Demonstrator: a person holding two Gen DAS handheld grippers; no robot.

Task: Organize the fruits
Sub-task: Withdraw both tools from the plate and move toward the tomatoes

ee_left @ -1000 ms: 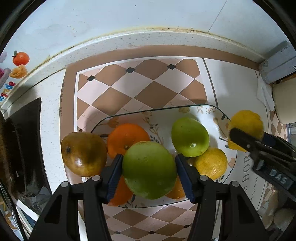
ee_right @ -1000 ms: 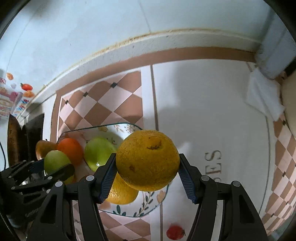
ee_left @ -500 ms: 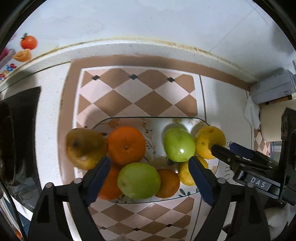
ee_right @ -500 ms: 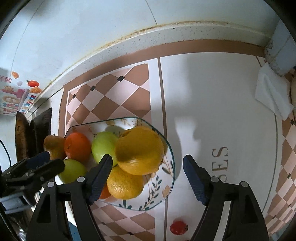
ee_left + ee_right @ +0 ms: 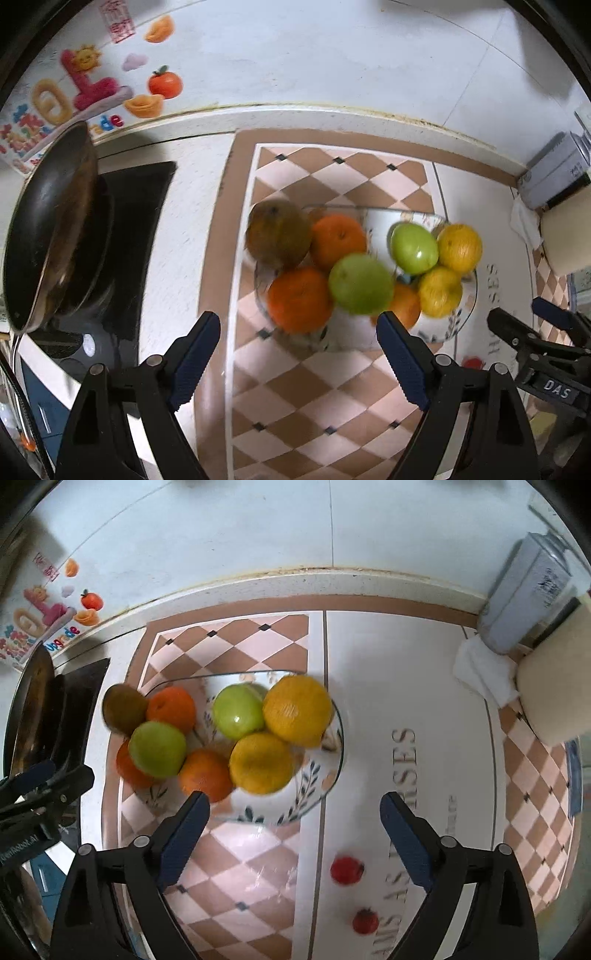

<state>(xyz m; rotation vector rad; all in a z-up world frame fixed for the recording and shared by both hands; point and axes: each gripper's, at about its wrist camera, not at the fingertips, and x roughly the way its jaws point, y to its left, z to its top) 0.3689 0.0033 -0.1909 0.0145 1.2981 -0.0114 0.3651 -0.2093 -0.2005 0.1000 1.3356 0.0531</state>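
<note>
A glass plate (image 5: 332,771) with a leaf pattern holds several fruits: two green apples (image 5: 158,748), oranges (image 5: 170,708), two yellow citrus fruits (image 5: 297,709) and a brown pear (image 5: 123,709) at its left rim. In the left wrist view the plate (image 5: 463,317) holds the same pile, with a green apple (image 5: 360,283) in front. My left gripper (image 5: 299,360) is open and empty, held back above the checked mat. My right gripper (image 5: 295,840) is open and empty, near the plate's front rim.
A dark frying pan (image 5: 55,229) sits on a black stove (image 5: 136,236) at the left. Two small red fruits (image 5: 346,869) lie on the mat in front of the plate. A grey box (image 5: 524,598), a white cloth (image 5: 480,668) and a cream container (image 5: 554,686) stand at the right.
Both grippers opened, left the green apple and the yellow citrus on the plate, and have drawn back and up from it.
</note>
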